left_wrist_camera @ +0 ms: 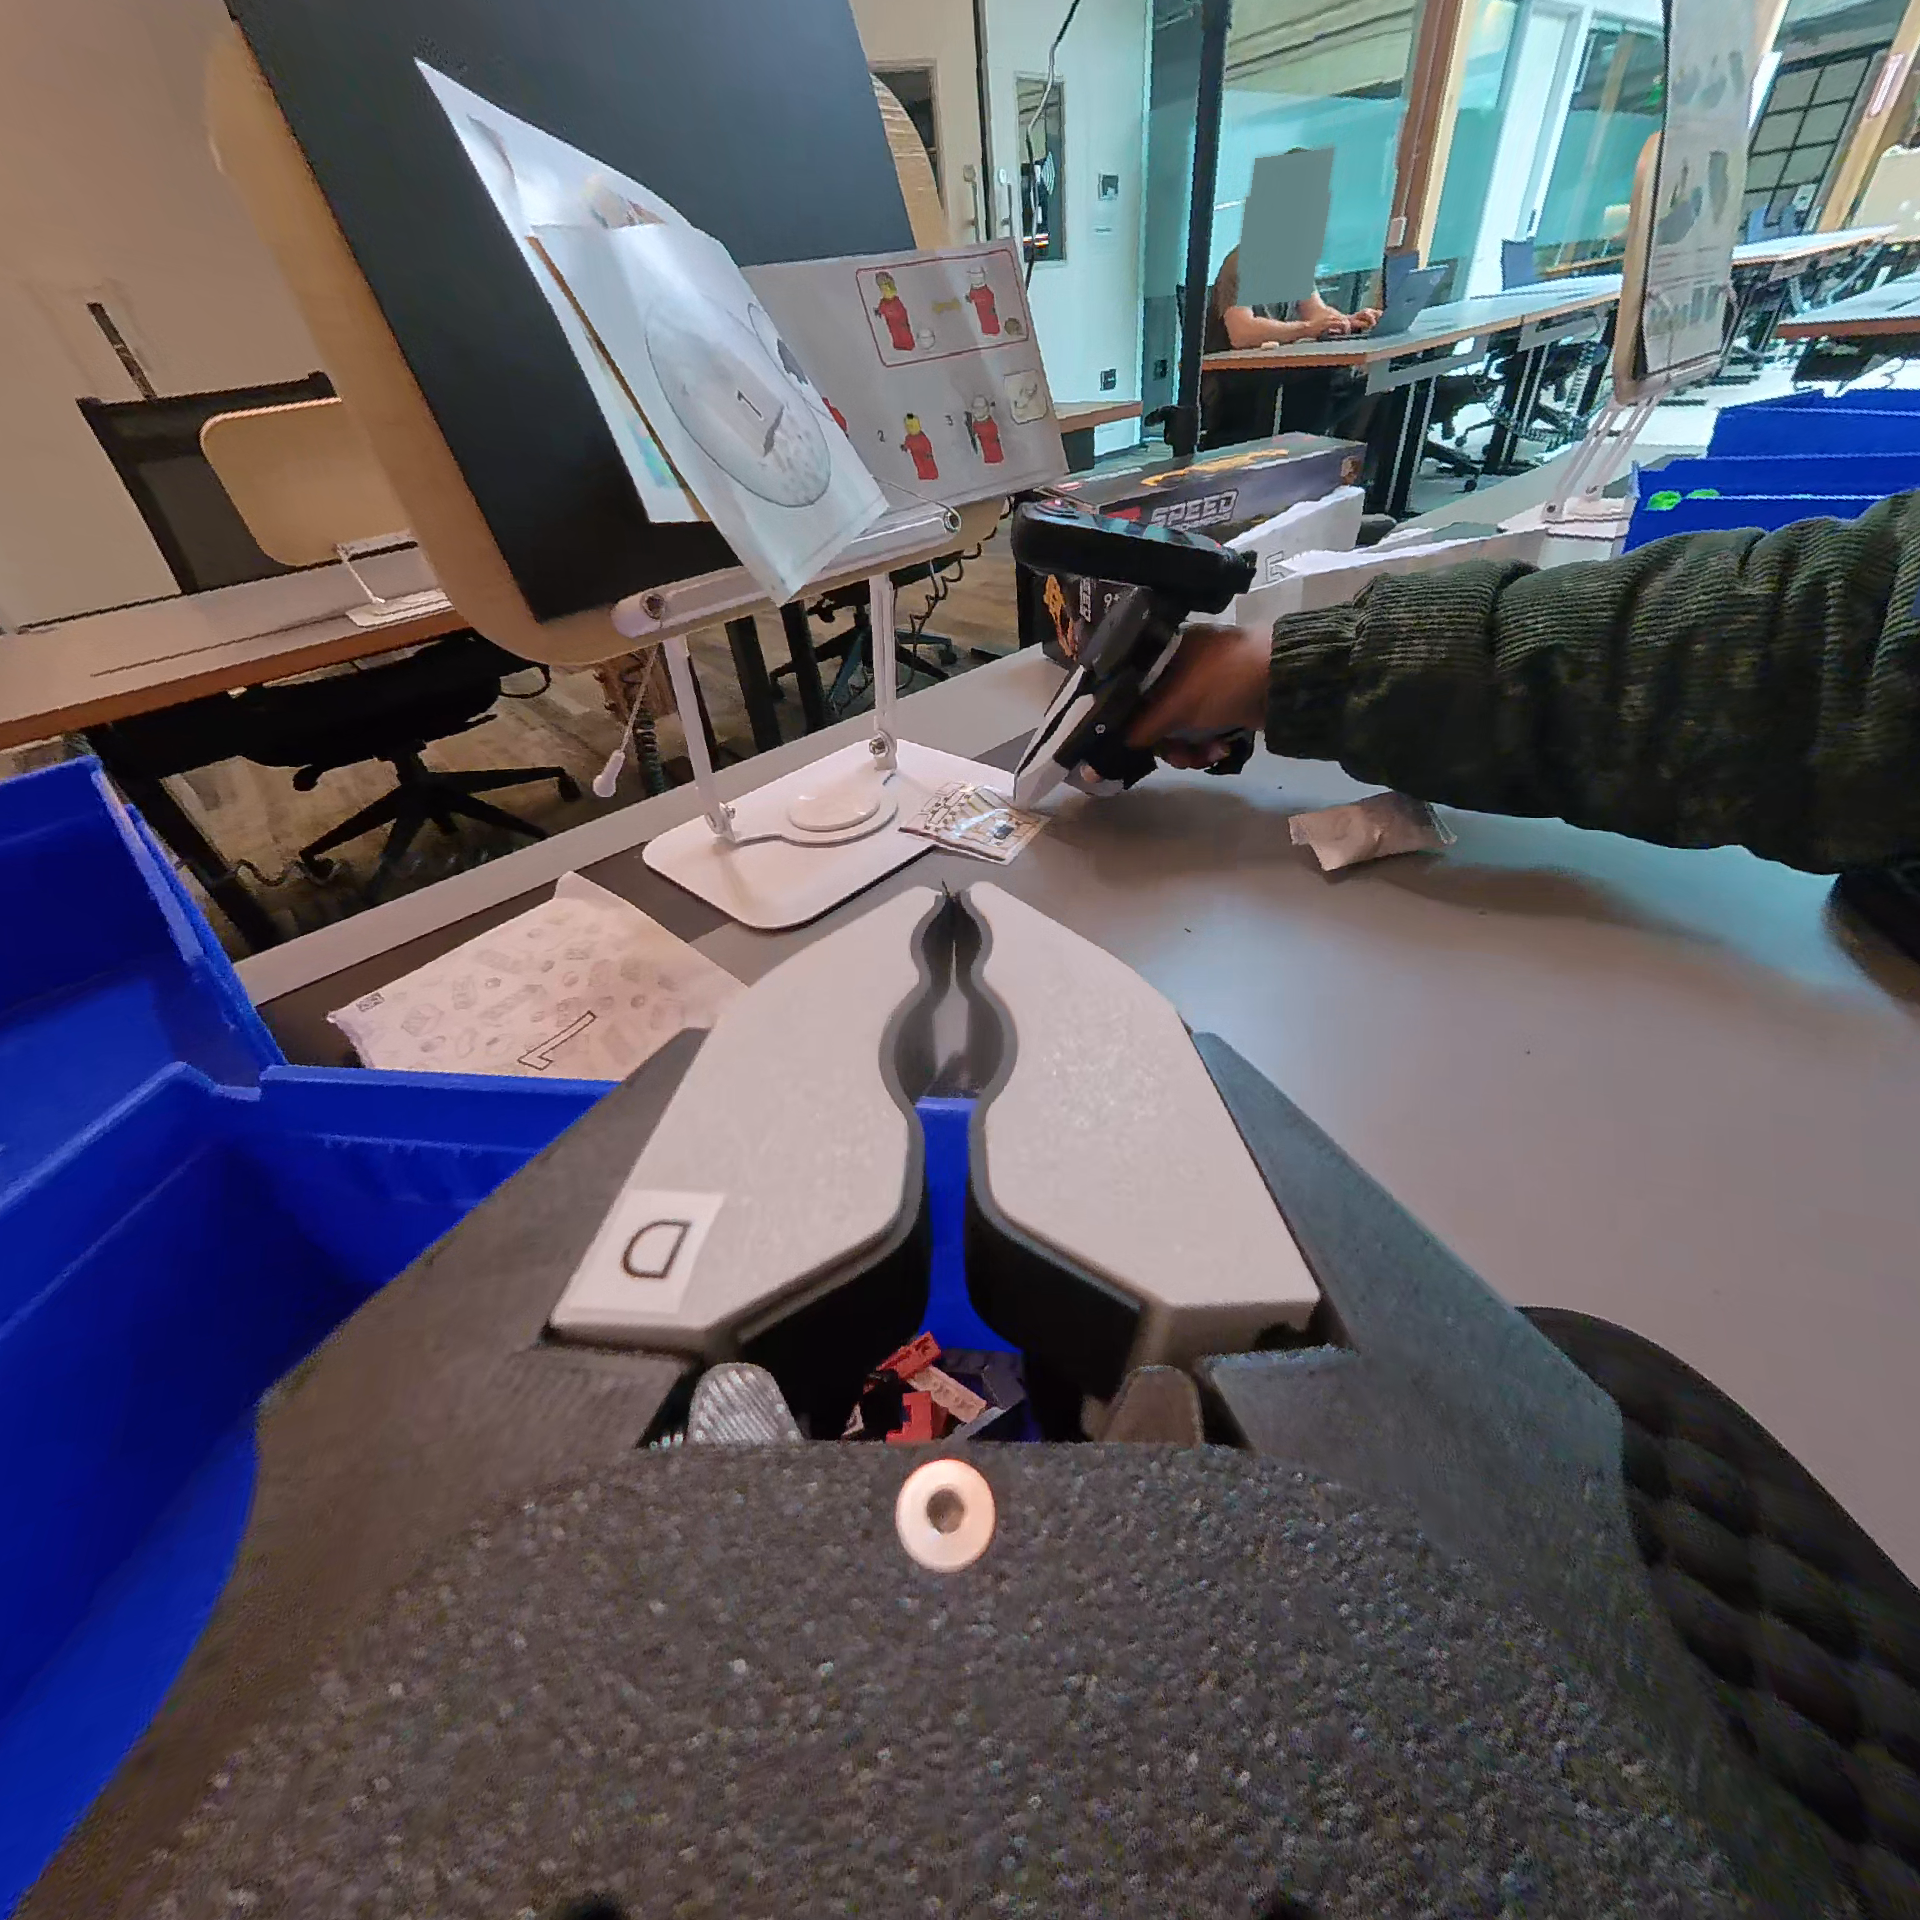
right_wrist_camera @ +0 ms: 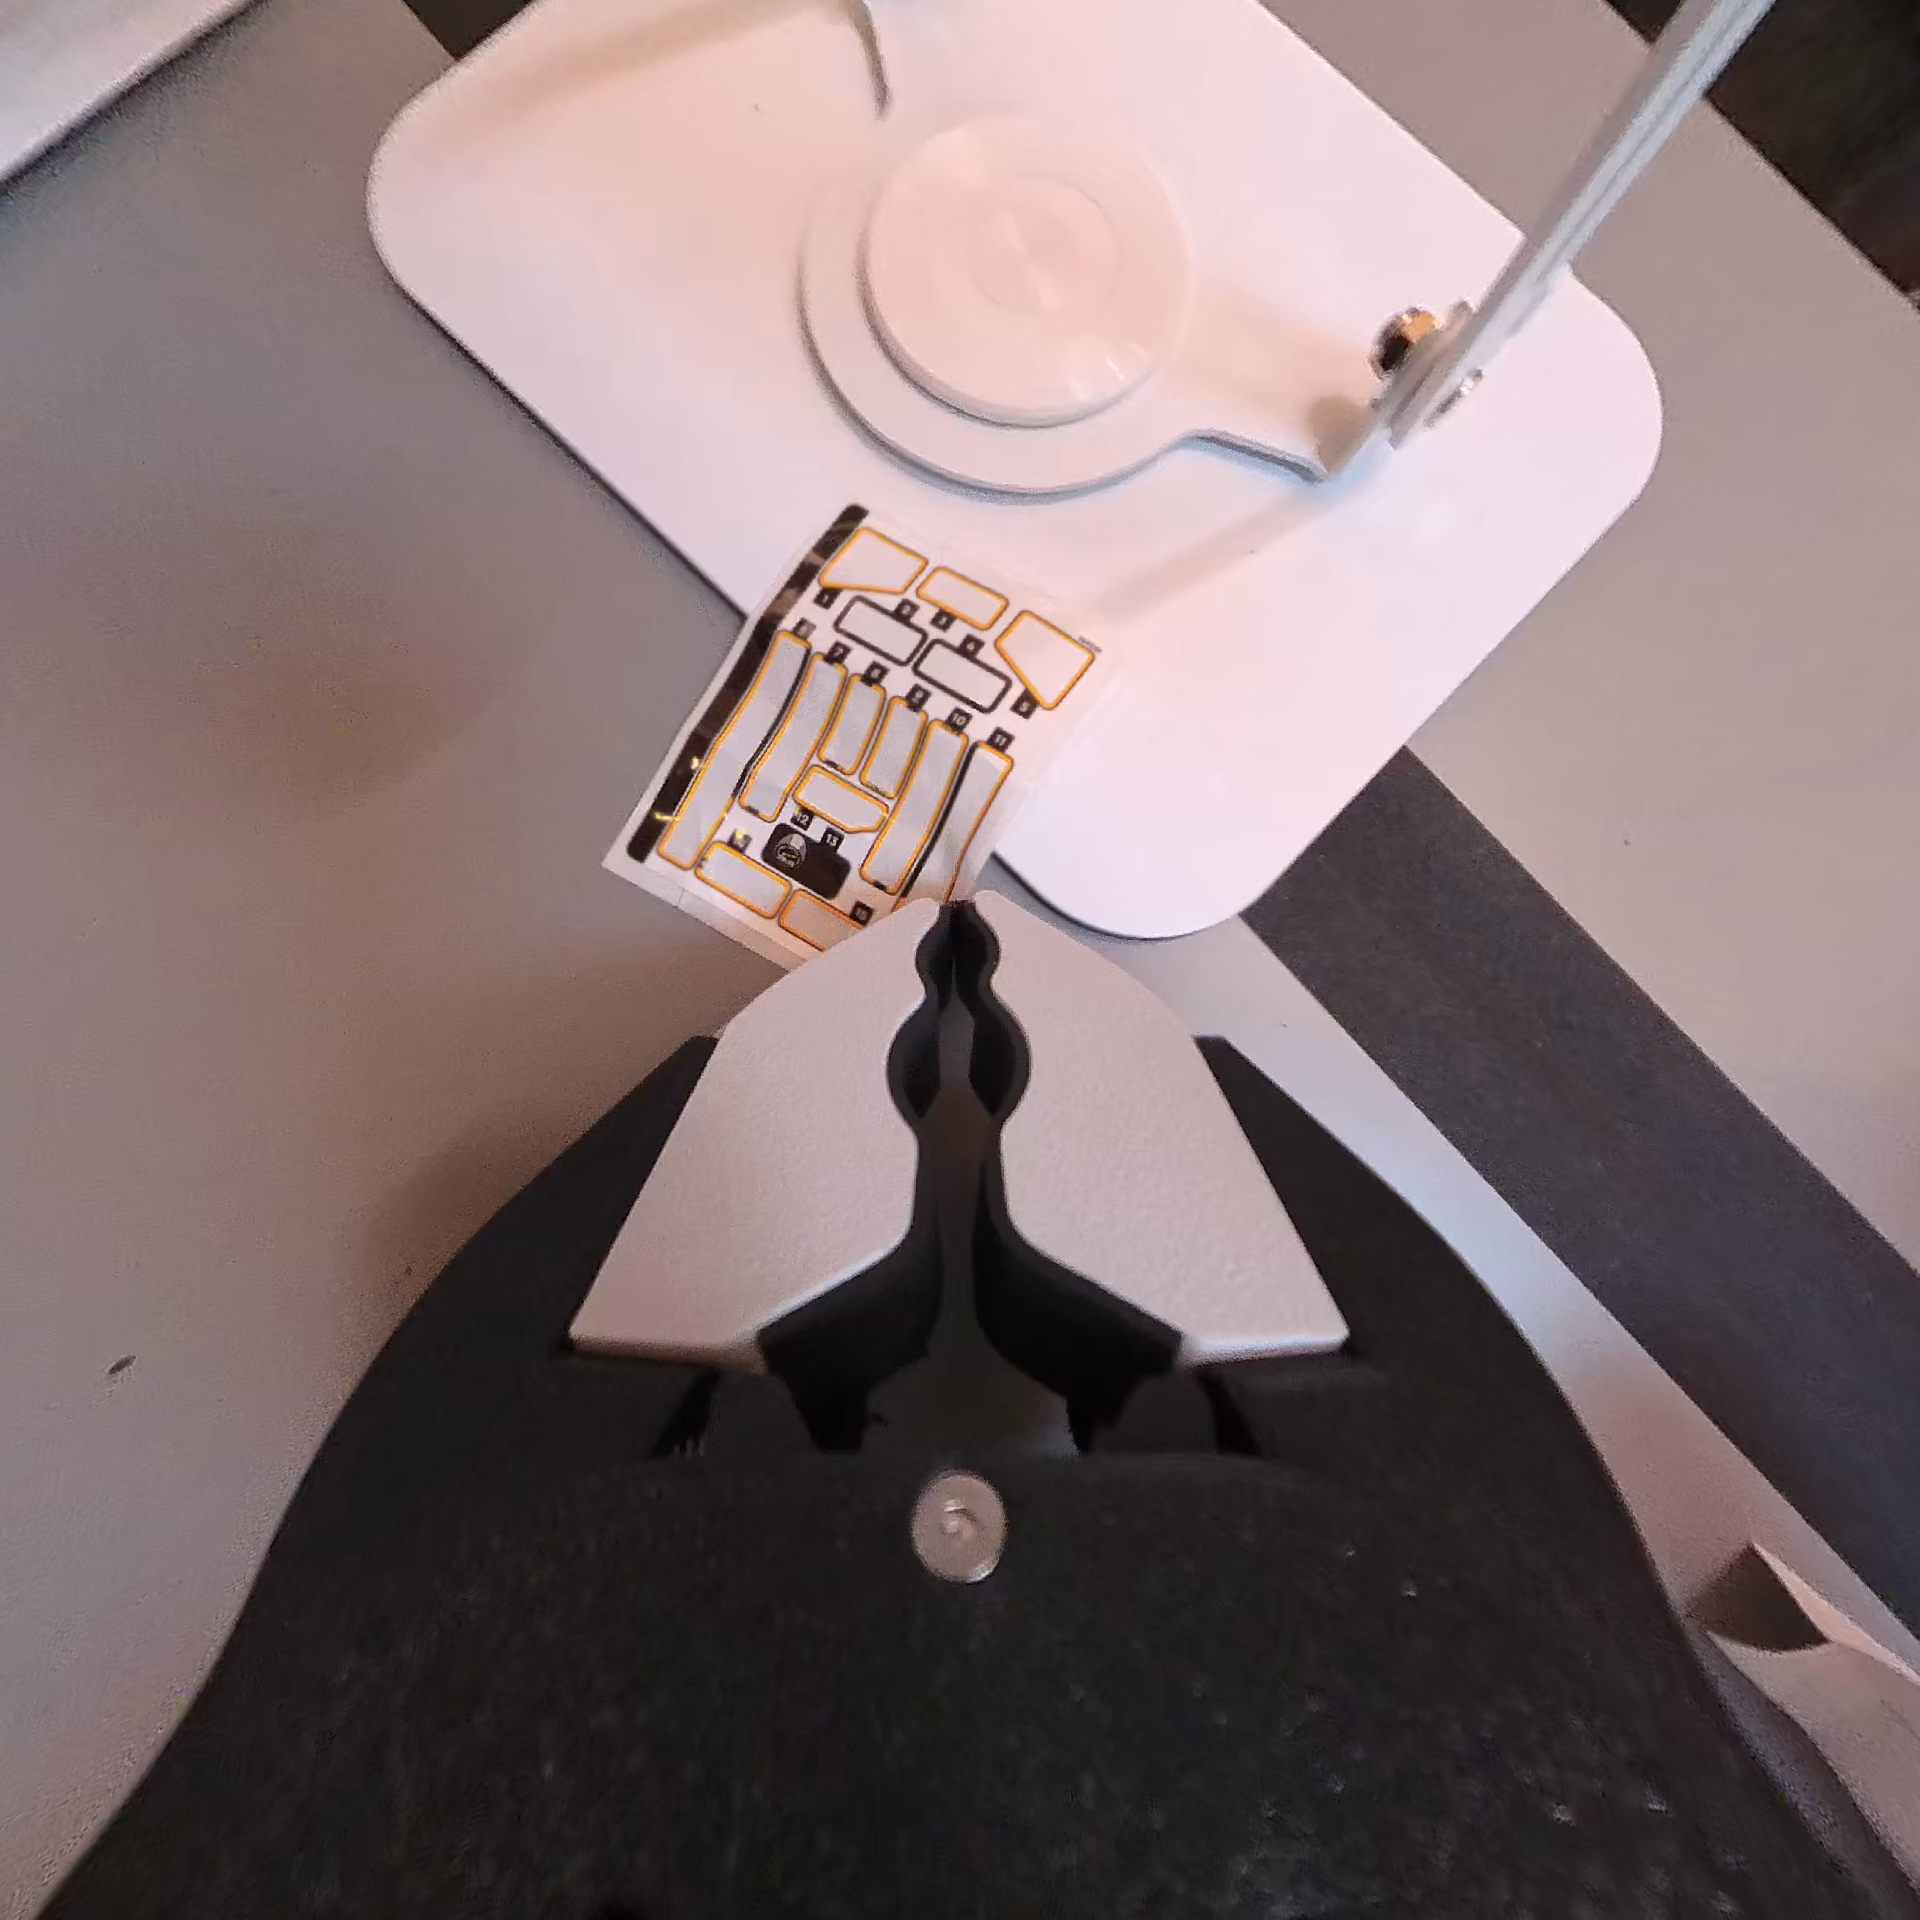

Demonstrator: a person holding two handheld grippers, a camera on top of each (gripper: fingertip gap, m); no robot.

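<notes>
My right gripper point(right_wrist_camera: 954, 912) is shut, its tips pinching the near corner of a sticker sheet point(right_wrist_camera: 862, 727) with orange-outlined shapes. The sheet lies on the grey table, partly over the white base of a booklet stand point(right_wrist_camera: 1299, 644), and its corner creases up into the fingertips. The left wrist view shows the same: the right gripper point(left_wrist_camera: 1029, 795) points down with its tips on the edge of the sheet point(left_wrist_camera: 971, 821). My left gripper point(left_wrist_camera: 948, 904) is shut with nothing visible between its pads. It hovers above a blue bin point(left_wrist_camera: 125, 1195) that has loose bricks point(left_wrist_camera: 925, 1392) in it.
The white stand point(left_wrist_camera: 790, 862) holds an open instruction booklet point(left_wrist_camera: 904, 364). A printed white paper bag point(left_wrist_camera: 540, 997) lies beside the bin. A small crumpled white bag point(left_wrist_camera: 1366, 831) lies under the person's green sleeve point(left_wrist_camera: 1610, 675). A dark box point(left_wrist_camera: 1195, 499) stands behind. More blue bins point(left_wrist_camera: 1787, 488) stand far right. Across from one pair of fingers to the other is roughly 40 cm.
</notes>
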